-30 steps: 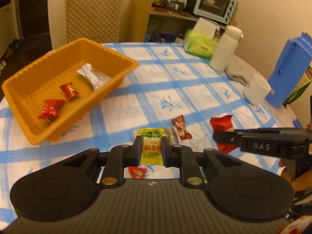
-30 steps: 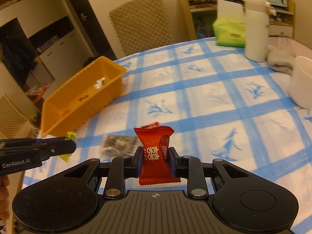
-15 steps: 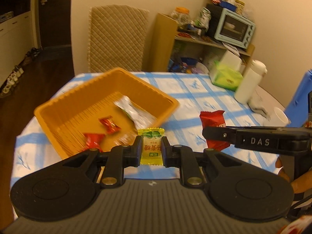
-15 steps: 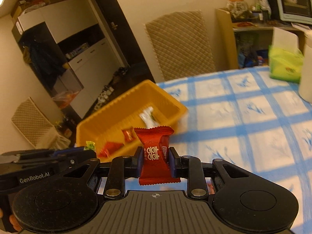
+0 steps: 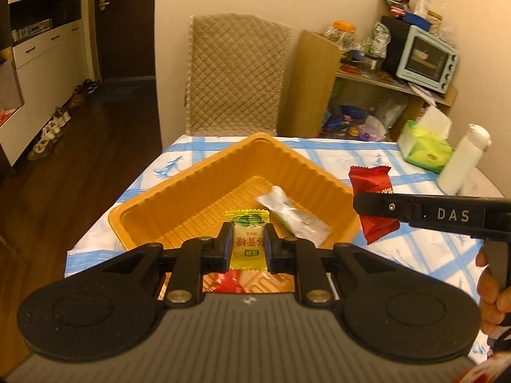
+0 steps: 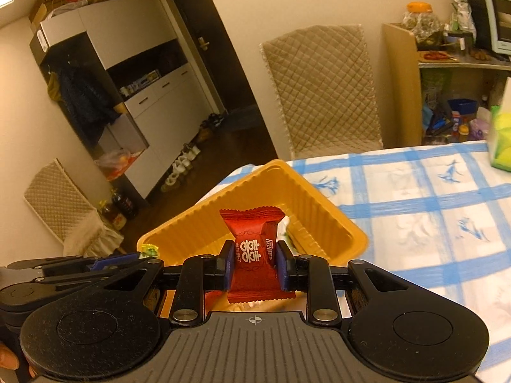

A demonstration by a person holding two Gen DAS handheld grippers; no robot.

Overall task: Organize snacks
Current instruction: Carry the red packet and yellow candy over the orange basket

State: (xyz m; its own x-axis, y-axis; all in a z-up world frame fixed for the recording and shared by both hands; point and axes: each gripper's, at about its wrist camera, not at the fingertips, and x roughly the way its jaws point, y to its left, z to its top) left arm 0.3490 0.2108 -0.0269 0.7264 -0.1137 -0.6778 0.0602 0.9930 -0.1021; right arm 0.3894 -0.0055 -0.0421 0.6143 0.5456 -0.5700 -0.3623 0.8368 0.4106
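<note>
- The left gripper has its jaws clamped on a yellow-green candy, held above the near end of the orange tray.
- The right gripper has its jaws clamped on a red snack packet just right of it, over the tray's right rim.
- A white wrapped snack lies inside the tray on the blue-checked surface.

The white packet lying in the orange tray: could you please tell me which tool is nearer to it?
Left. The left tool, gripping a yellow candy, sits over the orange tray beside the white packet. The right tool, gripping a red snack, is near the tray's right rim.
</note>
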